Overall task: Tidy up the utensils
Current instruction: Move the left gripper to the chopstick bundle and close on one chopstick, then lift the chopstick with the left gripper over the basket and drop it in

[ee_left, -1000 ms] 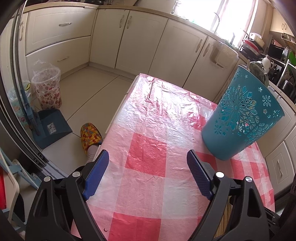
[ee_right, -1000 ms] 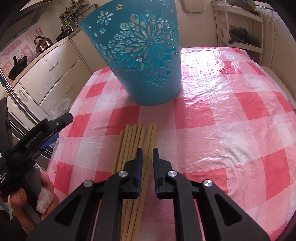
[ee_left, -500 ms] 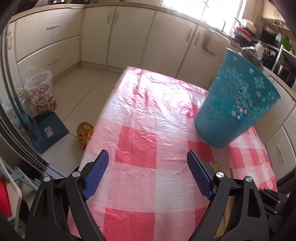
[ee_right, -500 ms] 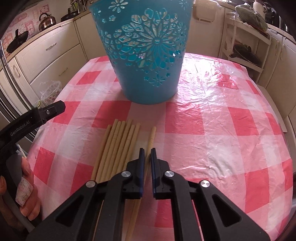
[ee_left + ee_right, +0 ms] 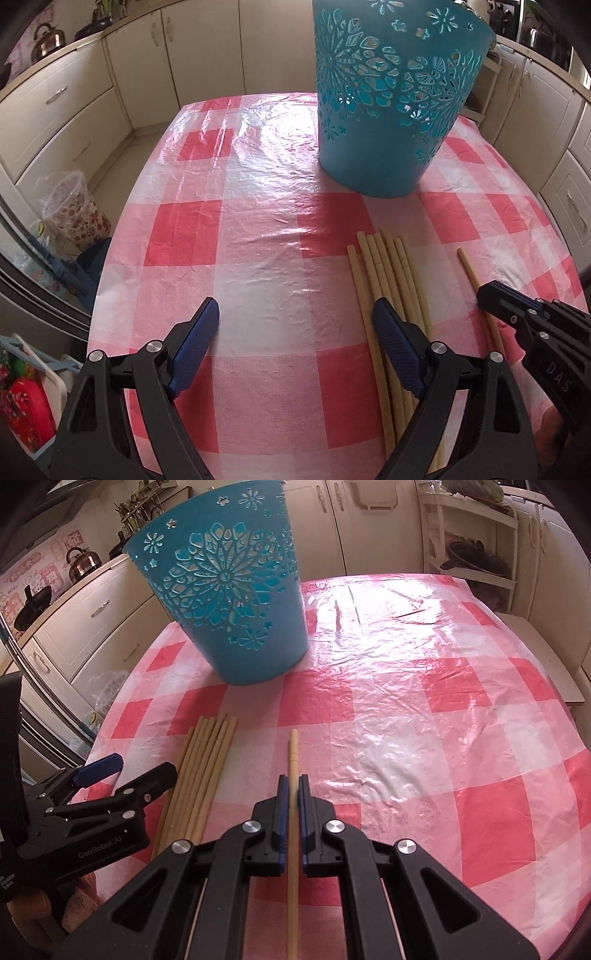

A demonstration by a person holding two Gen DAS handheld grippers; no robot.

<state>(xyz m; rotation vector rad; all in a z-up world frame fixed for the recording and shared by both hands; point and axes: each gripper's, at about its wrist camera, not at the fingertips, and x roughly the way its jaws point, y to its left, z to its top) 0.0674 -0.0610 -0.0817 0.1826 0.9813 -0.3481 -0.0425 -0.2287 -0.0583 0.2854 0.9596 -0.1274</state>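
A teal cut-out basket (image 5: 391, 99) (image 5: 229, 602) stands upright on the red-and-white checked tablecloth (image 5: 258, 229). In front of it lies a bundle of several wooden chopsticks (image 5: 384, 266) (image 5: 207, 753). One single chopstick (image 5: 293, 760) (image 5: 471, 269) lies apart to the right of the bundle, and my right gripper (image 5: 291, 786) (image 5: 495, 295) is shut on it. My left gripper (image 5: 295, 325) (image 5: 125, 771) hangs open over the cloth; its right finger overlaps the bundle's left edge and nothing is between its pads.
Cream kitchen cabinets (image 5: 66, 110) ring the table. A patterned bin (image 5: 74, 214) stands on the floor at the left. A kettle (image 5: 83, 563) sits on the counter, and a white rack (image 5: 476, 554) with pans stands at the far right.
My left gripper has swung right, bringing the chopstick bundle and basket into its view. My right gripper has shut on one chopstick and drawn it rightward, away from the bundle.
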